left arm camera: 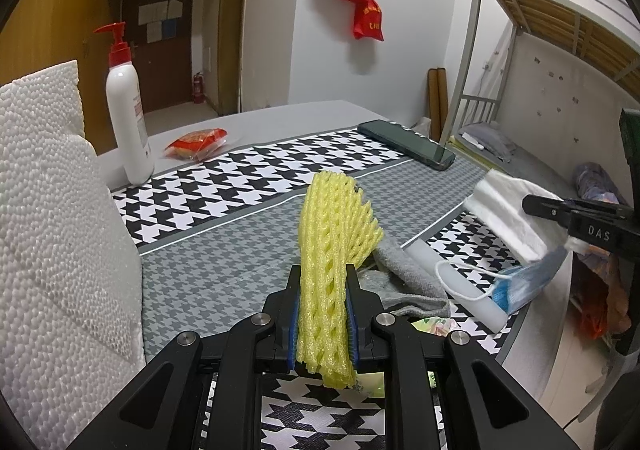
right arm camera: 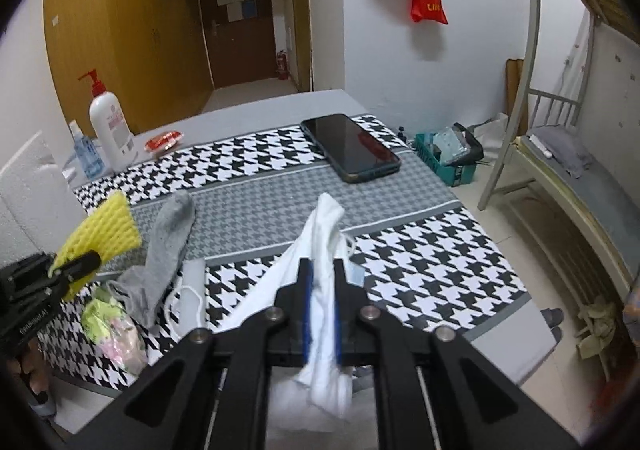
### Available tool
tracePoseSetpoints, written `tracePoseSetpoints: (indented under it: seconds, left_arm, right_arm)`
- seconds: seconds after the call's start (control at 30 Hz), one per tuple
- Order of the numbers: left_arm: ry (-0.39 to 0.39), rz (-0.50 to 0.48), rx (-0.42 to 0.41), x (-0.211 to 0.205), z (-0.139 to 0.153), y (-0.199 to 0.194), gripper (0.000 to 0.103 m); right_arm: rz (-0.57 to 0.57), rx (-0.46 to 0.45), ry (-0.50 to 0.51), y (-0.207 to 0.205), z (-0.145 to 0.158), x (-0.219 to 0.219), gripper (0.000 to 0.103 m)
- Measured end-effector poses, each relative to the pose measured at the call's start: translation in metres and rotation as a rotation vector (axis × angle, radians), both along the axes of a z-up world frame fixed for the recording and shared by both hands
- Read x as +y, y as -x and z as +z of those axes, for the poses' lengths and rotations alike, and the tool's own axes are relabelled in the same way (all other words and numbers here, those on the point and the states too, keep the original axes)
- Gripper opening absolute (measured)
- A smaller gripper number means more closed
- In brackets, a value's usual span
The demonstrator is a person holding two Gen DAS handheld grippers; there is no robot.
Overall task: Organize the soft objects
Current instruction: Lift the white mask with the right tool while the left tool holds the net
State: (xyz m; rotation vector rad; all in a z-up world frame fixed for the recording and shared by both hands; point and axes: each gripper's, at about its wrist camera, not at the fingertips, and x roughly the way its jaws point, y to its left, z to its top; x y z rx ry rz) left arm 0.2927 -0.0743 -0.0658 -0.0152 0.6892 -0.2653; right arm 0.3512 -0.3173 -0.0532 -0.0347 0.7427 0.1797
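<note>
The left tongs [left arm camera: 322, 314] are clamped on a yellow foam fruit net [left arm camera: 332, 246], which stands up between the blue pads and fans out above them, lifted off the counter [left arm camera: 224, 274]. The right tongs [right arm camera: 322, 290] hold a white cloth [right arm camera: 320, 250] between their pads; the cloth runs up past the tips and hangs down behind them. A blue face mask [left arm camera: 520, 286] dangles by its loop just under that cloth.

Taking the grey sock [left arm camera: 404, 274] as the landmark: it lies on the houndstooth cover of the counter, just beyond the left tongs and partly under the foam net. A white foam bar [left arm camera: 456, 282] lies beside the sock on the side toward the right tongs. A pale green-and-pink crumpled bag [right arm camera: 112, 326] sits just nearer than the sock. Well beyond the sock, a dark phone [right arm camera: 350, 148] lies flat on the counter. Far off to the sock's other side stand a white pump bottle [left arm camera: 128, 122] with a red top and a small red snack packet [left arm camera: 198, 142].
</note>
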Motion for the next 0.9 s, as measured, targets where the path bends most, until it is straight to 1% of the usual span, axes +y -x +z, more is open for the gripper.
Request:
tracePoseSetpoints:
  seconds: [0.03,0.13,0.23,0.43,0.67,0.7,0.77,0.8,0.9]
  left_arm:
    - [-0.001,0.000,0.001,0.000,0.000,0.000,0.019]
    - [0.001,0.002,0.004,0.001,-0.001,-0.001,0.019]
    - [0.001,0.001,0.007,0.001,-0.001,-0.003,0.019]
    - [0.003,0.005,0.003,0.002,0.000,-0.003,0.019]
    - [0.003,0.006,-0.002,0.003,0.000,-0.002,0.019]
    - [0.004,0.006,-0.002,0.003,0.000,-0.002,0.019]
    - [0.002,0.007,-0.003,0.003,0.000,-0.001,0.019]
    - [0.002,0.006,-0.004,0.003,0.000,-0.001,0.019]
    - [0.002,0.009,-0.004,0.003,0.000,0.000,0.019]
  right_arm:
    - [0.001,-0.003,0.000,0.001,-0.001,0.000,0.025]
    - [-0.001,0.000,-0.012,0.001,-0.003,-0.002,0.034]
    - [-0.003,0.009,-0.011,-0.003,-0.005,-0.003,0.034]
    - [0.000,0.058,0.030,-0.017,-0.016,0.003,0.034]
    - [-0.006,0.116,0.054,-0.028,-0.026,0.008,0.034]
    - [-0.005,0.120,0.055,-0.029,-0.026,0.008,0.034]
    - [-0.001,0.120,0.054,-0.028,-0.027,0.009,0.024]
    - [-0.001,0.121,0.051,-0.028,-0.027,0.009,0.014]
    - [0.009,0.129,0.034,-0.030,-0.029,0.007,0.007]
